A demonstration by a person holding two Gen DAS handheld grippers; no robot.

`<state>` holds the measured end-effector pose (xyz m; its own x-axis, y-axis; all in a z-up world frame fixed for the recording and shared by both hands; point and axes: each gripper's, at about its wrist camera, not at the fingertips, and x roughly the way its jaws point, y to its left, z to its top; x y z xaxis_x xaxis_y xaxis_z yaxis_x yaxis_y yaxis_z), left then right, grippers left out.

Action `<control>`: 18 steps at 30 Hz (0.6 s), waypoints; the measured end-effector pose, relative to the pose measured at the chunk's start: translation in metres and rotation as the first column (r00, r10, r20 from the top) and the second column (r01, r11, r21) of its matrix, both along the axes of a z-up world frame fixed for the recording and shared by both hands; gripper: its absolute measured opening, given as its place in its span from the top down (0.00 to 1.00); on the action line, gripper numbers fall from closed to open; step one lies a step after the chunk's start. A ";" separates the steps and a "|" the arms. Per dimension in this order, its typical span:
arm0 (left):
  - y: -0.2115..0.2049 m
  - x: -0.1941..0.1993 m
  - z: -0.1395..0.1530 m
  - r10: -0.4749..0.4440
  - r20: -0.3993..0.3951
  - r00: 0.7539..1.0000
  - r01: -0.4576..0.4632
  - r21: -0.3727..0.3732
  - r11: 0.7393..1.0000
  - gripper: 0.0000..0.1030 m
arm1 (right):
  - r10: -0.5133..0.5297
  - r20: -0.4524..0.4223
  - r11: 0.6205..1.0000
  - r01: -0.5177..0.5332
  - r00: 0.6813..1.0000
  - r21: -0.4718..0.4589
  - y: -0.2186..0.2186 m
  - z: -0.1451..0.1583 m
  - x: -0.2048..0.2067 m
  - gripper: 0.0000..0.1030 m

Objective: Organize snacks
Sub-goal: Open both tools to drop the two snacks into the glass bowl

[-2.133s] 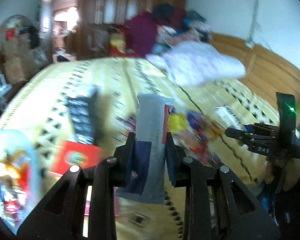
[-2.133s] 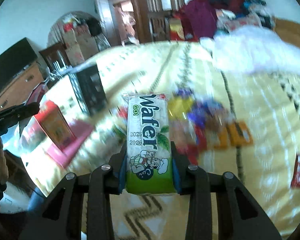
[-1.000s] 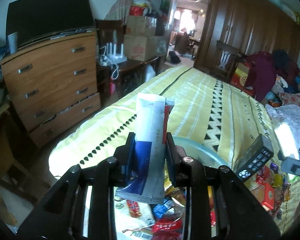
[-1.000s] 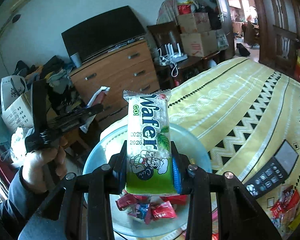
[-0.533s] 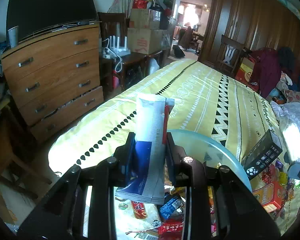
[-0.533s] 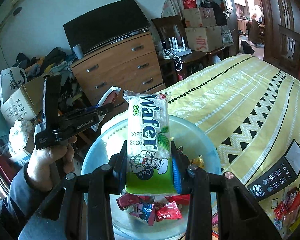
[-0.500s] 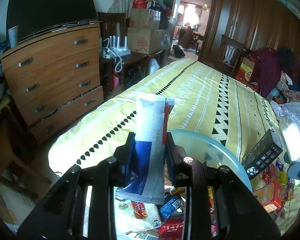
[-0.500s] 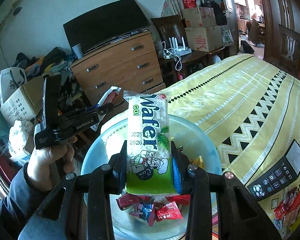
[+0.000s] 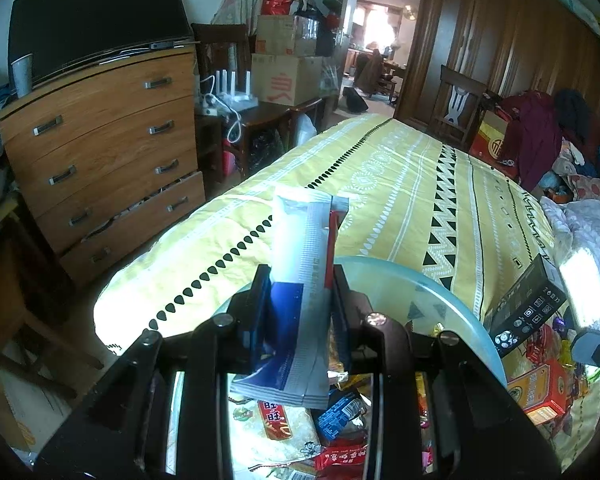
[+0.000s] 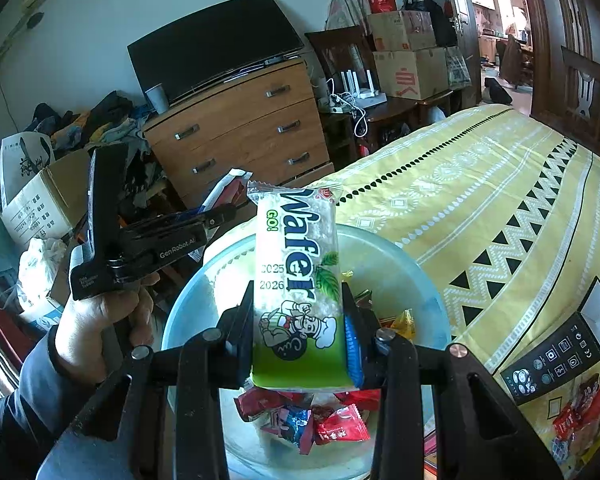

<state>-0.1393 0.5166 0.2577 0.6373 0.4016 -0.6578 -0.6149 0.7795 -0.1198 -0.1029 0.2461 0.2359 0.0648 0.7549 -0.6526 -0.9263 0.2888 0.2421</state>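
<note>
Two grippers, left (image 9: 300,284) and right (image 10: 298,300), each pinch one packet.

Ahead of our left hand-held gripper we see a wooden dresser (image 9: 100,148) bearing a dark screen (image 9: 96,16), cardboard boxes (image 9: 284,76) beside it, a yellow patterned bed (image 9: 400,184), dark wardrobes (image 9: 520,52), and a lit doorway (image 9: 376,40) beyond.

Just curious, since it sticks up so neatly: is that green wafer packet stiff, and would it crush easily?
Probably fairly stiff: the wafer packet stands upright above the right tool without drooping. Likely light, as a pinch low on its sides holds it. Wafers are brittle, so a harder squeeze might crack them. The glossy wrapper could slip, and should slide into the bowl below.
</note>
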 end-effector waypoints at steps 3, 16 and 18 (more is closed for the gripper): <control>0.000 0.000 -0.001 0.001 -0.004 1.000 -0.001 -0.001 1.000 0.72 | 0.001 -0.001 1.000 -0.001 1.000 -0.001 0.000 -0.001 0.000 0.62; 0.002 0.000 -0.001 -0.001 -0.009 1.000 0.001 0.000 1.000 0.72 | 0.003 -0.004 1.000 -0.003 1.000 0.000 0.005 -0.003 -0.002 0.62; 0.002 0.000 -0.001 0.003 -0.009 1.000 -0.003 0.002 1.000 0.71 | 0.002 -0.006 1.000 -0.002 1.000 0.000 0.006 -0.004 -0.002 0.60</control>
<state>-0.1389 0.5186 0.2567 0.6304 0.4046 -0.6625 -0.6179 0.7781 -0.1128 -0.1050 0.2519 0.2322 0.0590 0.7553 -0.6528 -0.9254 0.2867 0.2480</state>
